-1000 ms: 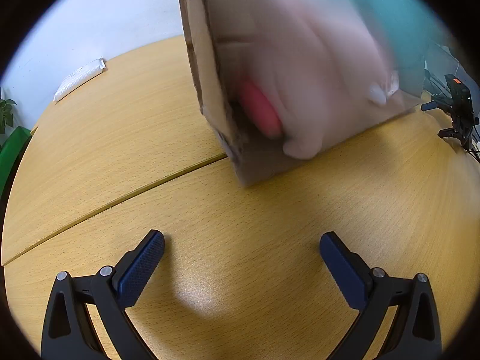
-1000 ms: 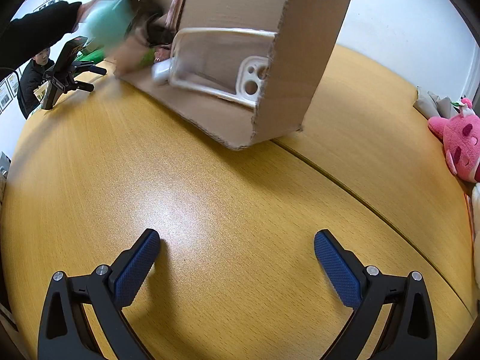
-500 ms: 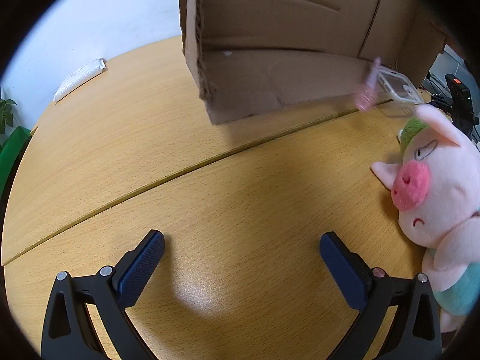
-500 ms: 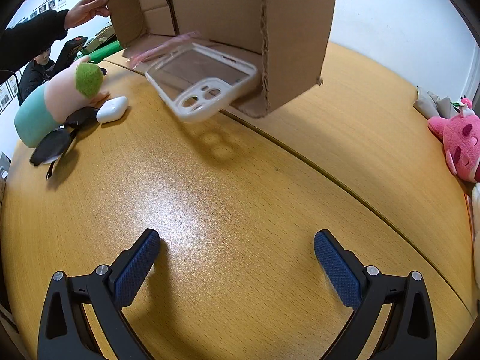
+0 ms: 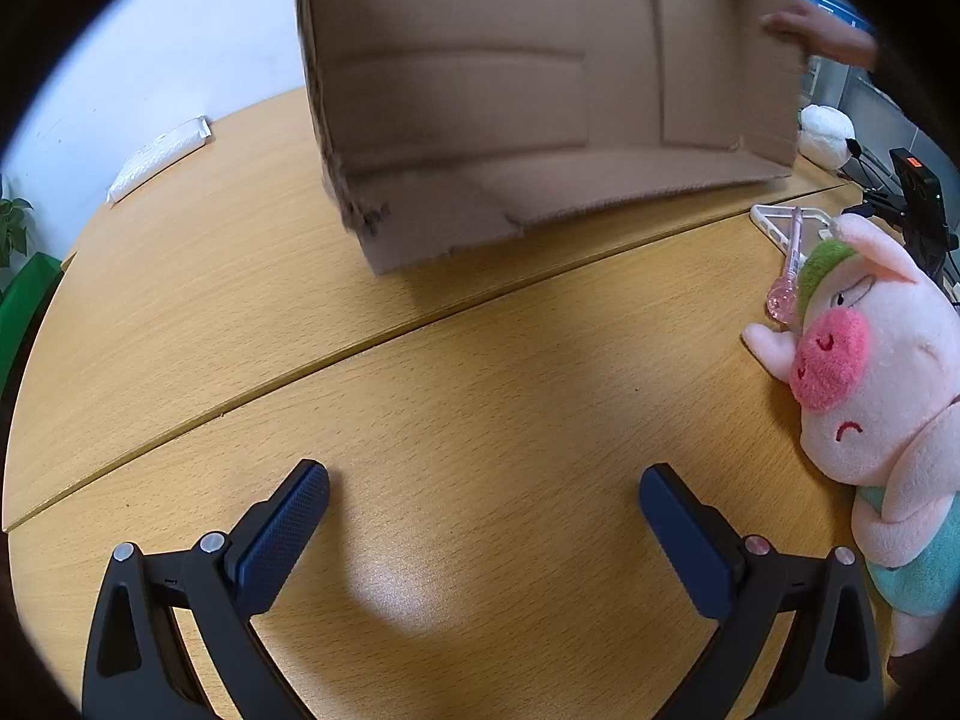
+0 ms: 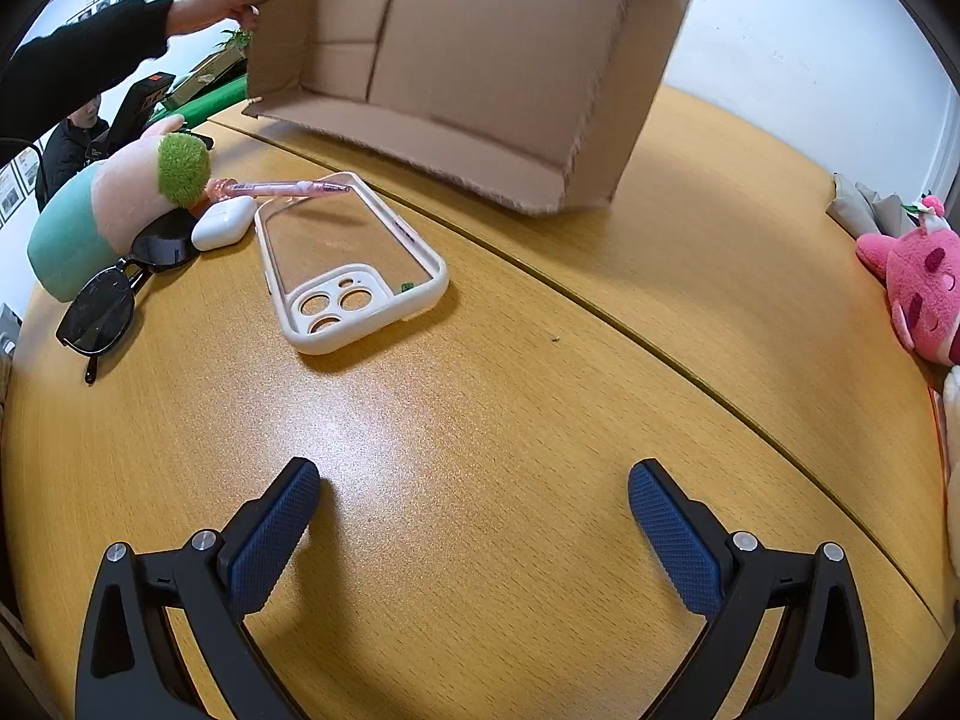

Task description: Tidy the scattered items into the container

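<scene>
A cardboard box (image 6: 480, 60) is tilted on the far side of the wooden table, held by a person's hands; it also shows in the left wrist view (image 5: 540, 90). Spilled items lie on the table: a white phone case (image 6: 348, 264), a pink pen (image 6: 282, 187), a white earbud case (image 6: 222, 223), black sunglasses (image 6: 114, 300) and a pink pig plush (image 6: 114, 204). The left wrist view shows the pig plush (image 5: 870, 408), the pen (image 5: 789, 276) and part of the phone case (image 5: 774, 222). My left gripper (image 5: 483, 510) and right gripper (image 6: 474, 510) are open and empty above bare table.
A pink plush (image 6: 918, 288) sits at the right table edge. A white packet (image 5: 159, 156) lies far left by the wall. A person's arm (image 6: 90, 66) reaches in at the left. A black device on a stand (image 5: 918, 198) is at the right.
The box was tipped and its contents fell out onto the table. The phone case, pen and pig plush have come to rest. Both grippers stayed still and open.
</scene>
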`<state>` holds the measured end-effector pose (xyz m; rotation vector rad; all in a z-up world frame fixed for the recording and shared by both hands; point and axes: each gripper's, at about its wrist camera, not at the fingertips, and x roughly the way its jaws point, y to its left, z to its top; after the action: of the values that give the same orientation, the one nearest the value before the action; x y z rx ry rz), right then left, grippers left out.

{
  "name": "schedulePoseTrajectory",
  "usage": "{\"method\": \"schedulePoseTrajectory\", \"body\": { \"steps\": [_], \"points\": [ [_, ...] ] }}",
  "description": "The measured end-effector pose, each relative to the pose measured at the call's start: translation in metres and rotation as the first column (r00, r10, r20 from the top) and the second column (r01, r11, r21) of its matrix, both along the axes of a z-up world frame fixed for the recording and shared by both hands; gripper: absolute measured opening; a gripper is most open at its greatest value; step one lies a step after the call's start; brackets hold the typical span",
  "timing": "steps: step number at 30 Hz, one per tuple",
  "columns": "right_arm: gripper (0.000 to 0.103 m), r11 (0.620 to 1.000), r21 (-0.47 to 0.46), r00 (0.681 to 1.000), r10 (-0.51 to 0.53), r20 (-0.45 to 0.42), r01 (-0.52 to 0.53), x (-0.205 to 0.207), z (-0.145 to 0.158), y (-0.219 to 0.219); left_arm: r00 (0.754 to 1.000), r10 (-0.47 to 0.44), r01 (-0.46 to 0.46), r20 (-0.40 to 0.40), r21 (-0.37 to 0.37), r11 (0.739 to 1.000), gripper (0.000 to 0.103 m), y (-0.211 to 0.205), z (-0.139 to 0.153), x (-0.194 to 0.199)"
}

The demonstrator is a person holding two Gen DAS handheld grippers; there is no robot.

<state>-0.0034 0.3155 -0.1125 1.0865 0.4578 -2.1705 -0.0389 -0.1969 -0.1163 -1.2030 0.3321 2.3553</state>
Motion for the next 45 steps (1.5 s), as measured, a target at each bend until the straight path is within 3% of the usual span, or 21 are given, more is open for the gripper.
{"method": "schedulePoseTrajectory", "body": {
  "steps": [26,31,36,40,45],
  "points": [
    [0.103,1.0,0.0,1.0,-0.009,0.0,0.009,0.001,0.0,-0.001,1.0,0.001,-0.001,0.0,0.0,1.0,0.103,-0.001,-0.002,-0.001],
    [0.103,0.997,0.002,0.997,-0.073,0.001,0.073,0.0,0.0,-0.007,1.0,0.001,-0.001,0.0,0.0,1.0,0.103,-0.001,-0.001,-0.001],
    [0.103,0.972,0.08,0.971,-0.227,0.073,0.221,0.004,0.003,-0.012,0.999,0.039,-0.039,0.001,0.001,0.999,0.103,-0.001,-0.001,0.0],
    [0.103,0.942,0.051,0.941,-0.335,0.049,0.333,0.03,0.003,-0.008,0.996,0.094,-0.094,0.001,0.002,0.996,0.103,0.0,-0.002,0.0],
    [0.103,0.936,0.014,0.936,-0.352,0.025,0.351,0.062,0.013,-0.023,0.992,0.123,-0.123,0.017,-0.004,0.992,0.103,-0.002,-0.002,0.015]
  ]
}}
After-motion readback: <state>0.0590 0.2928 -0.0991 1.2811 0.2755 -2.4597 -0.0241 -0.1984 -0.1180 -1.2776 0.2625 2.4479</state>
